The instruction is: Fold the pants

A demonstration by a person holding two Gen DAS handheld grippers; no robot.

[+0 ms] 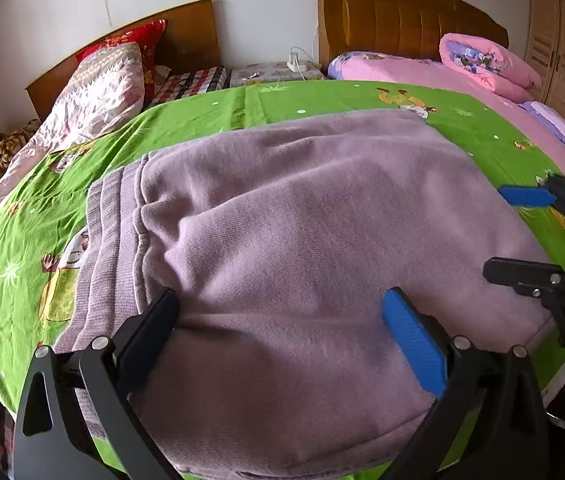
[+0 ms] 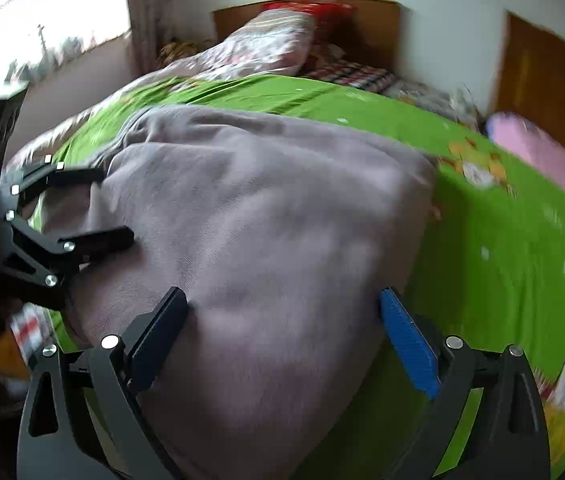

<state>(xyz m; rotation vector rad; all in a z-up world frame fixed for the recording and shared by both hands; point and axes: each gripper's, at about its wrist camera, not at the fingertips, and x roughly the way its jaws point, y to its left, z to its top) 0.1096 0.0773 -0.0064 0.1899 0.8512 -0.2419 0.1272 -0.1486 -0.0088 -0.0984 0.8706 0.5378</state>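
Lilac fleece pants [image 1: 282, 248] lie folded on green cartoon bedsheet [image 1: 202, 120], ribbed waistband [image 1: 110, 248] to the left; L gripper [image 1: 282, 332] low over near edge, jaws spread wide, gripping nothing; R gripper [image 2: 284, 336] likewise splayed over pants' right side, fingers w/ blue pads [image 2: 408, 344] apart, empty.

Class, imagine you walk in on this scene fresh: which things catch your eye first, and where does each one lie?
The lilac pants dominate, lying bunched in the middle of the bright green cartoon-print sheet on the bed. Both grippers stand wide open over the near edge of the fabric: the left gripper toward the ribbed waistband side, the right gripper near the opposite edge. Behind, a pink quilt lies folded by the wooden headboard.
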